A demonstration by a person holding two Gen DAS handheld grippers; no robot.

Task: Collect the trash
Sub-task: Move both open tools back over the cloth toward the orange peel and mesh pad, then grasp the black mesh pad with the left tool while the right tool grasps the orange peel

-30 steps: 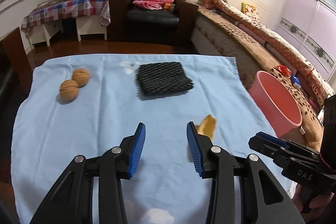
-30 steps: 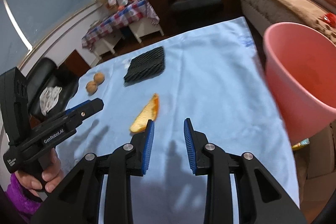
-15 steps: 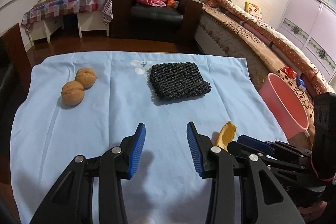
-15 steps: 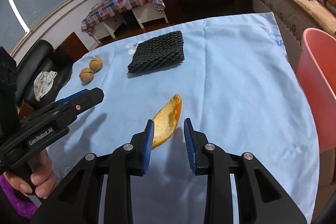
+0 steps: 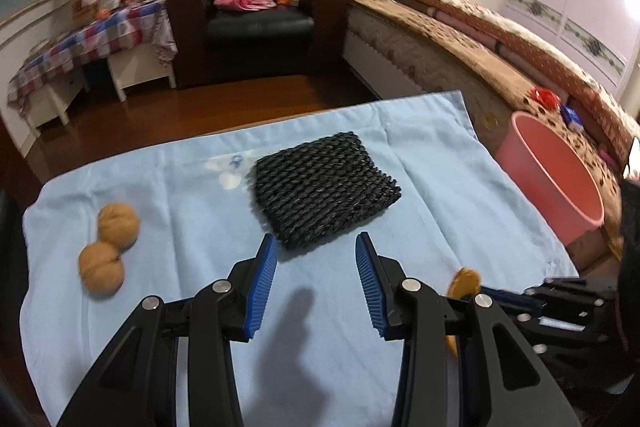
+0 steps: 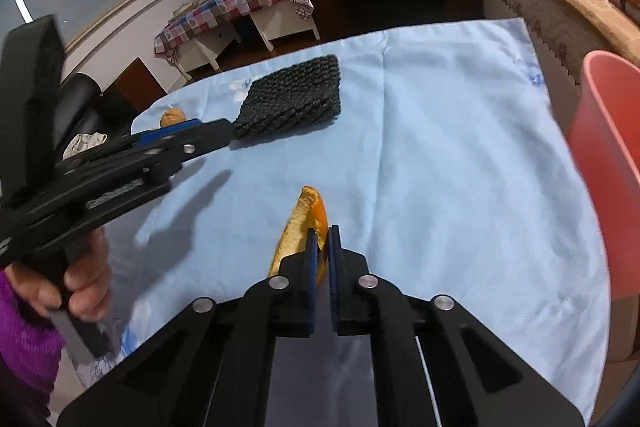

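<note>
An orange peel (image 6: 301, 227) lies on the light blue cloth (image 6: 440, 147), and my right gripper (image 6: 323, 239) is shut on its near end. In the left wrist view the peel (image 5: 464, 281) shows only partly behind my own right finger. My left gripper (image 5: 316, 263) hovers open over the cloth, just short of a black foam net (image 5: 326, 183), with nothing between its fingers. Two walnuts (image 5: 108, 251) sit at the cloth's left side. The pink bin (image 5: 556, 183) stands off the table's right edge.
The left gripper's body and the hand holding it (image 6: 80, 287) fill the left of the right wrist view. A bed (image 5: 460, 27) runs along the right beyond the bin. A black armchair (image 5: 260, 7) and a checkered side table (image 5: 80, 47) stand behind.
My right gripper reached the orange peel and shut on it. My left gripper slid forward and leftward, closer to the black foam net, still open.
</note>
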